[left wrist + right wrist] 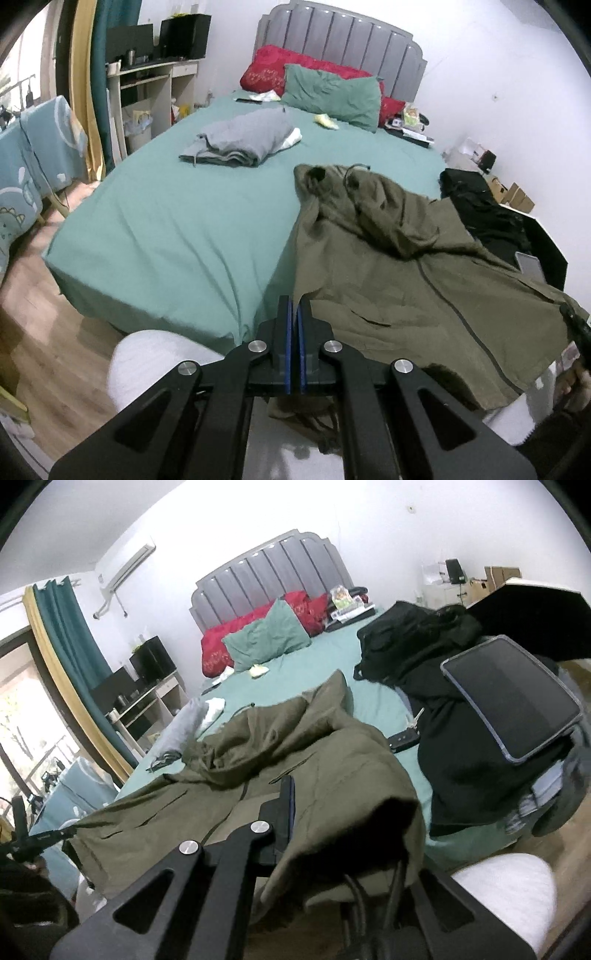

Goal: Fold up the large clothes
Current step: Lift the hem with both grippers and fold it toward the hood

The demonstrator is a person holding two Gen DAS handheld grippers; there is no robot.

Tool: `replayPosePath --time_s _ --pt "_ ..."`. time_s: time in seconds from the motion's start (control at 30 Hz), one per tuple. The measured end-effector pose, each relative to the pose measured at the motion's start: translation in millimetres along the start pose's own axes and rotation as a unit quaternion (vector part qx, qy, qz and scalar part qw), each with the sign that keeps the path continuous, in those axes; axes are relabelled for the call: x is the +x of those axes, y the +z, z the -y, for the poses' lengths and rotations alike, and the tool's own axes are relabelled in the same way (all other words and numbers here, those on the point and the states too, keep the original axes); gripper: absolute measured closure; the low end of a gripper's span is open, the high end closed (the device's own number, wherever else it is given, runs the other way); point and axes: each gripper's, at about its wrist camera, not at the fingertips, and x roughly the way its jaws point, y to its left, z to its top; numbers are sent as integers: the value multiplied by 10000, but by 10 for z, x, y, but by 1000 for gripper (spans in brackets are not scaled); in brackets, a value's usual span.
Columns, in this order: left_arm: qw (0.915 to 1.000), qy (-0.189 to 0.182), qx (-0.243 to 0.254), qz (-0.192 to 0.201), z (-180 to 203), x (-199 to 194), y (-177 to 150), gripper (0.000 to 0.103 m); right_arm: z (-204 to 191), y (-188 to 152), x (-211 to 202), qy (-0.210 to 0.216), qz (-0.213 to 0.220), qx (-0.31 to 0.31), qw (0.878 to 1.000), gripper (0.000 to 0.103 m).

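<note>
Your left gripper [294, 314] and right gripper [295, 805] each pinch the olive jacket's [406, 266] near hem, its length running away toward the headboard [343, 40].

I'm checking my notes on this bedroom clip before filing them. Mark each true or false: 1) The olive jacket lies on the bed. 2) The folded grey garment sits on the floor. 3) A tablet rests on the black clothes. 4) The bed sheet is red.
1) True: the olive jacket lies on the bed.
2) False: the grey garment sits on the bed.
3) True: the tablet rests on the black clothes.
4) False: the sheet is green; only some pillows are red.
</note>
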Motion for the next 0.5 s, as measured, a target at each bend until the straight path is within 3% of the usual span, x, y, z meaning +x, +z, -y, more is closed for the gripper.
replayPosePath --time_s 0.23,0.5 --pt "9988 -166 -303 346 -78 -247 234 101 10 141 -201 31 97 96 9999 100" --pt "9966 -158 -163 787 57 271 802 101 110 567 283 156 491 316 9982 100"
